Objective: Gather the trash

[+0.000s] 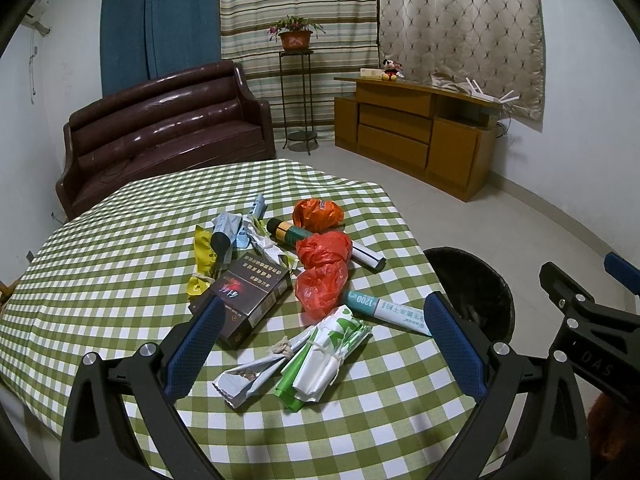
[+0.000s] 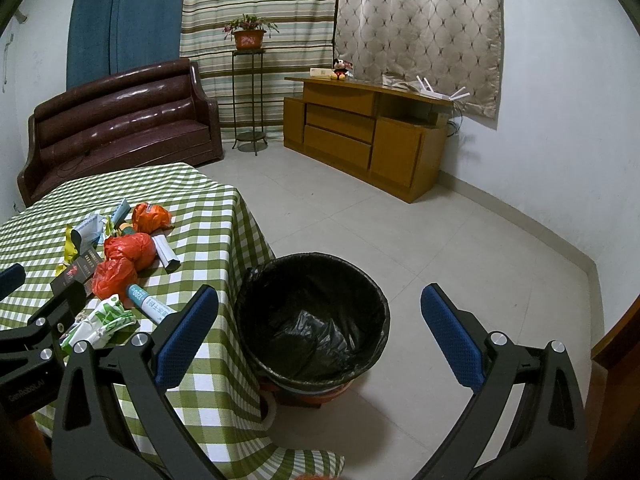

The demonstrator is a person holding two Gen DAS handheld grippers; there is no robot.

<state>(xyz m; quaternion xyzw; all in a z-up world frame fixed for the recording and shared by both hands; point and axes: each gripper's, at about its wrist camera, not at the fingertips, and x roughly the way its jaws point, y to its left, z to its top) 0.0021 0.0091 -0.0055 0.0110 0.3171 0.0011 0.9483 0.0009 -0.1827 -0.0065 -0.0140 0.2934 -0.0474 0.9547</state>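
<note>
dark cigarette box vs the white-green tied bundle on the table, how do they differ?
The cigarette box is a rigid, dark, flat-lying carton with red and pale print. The white-green bundle is soft folded plastic, cinched with string and flared at the ends. The box lies beside the left gripper's left finger; the bundle lies between its open fingers. Both rest on the checked tablecloth, neither gripped.

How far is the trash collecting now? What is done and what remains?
Nothing looks done: the black-lined bin beside the table appears to hold no trash. Nothing is in hand; the left gripper and right gripper are both open. All is left: the dark box, three orange bags, the tubes and wrappers.
</note>
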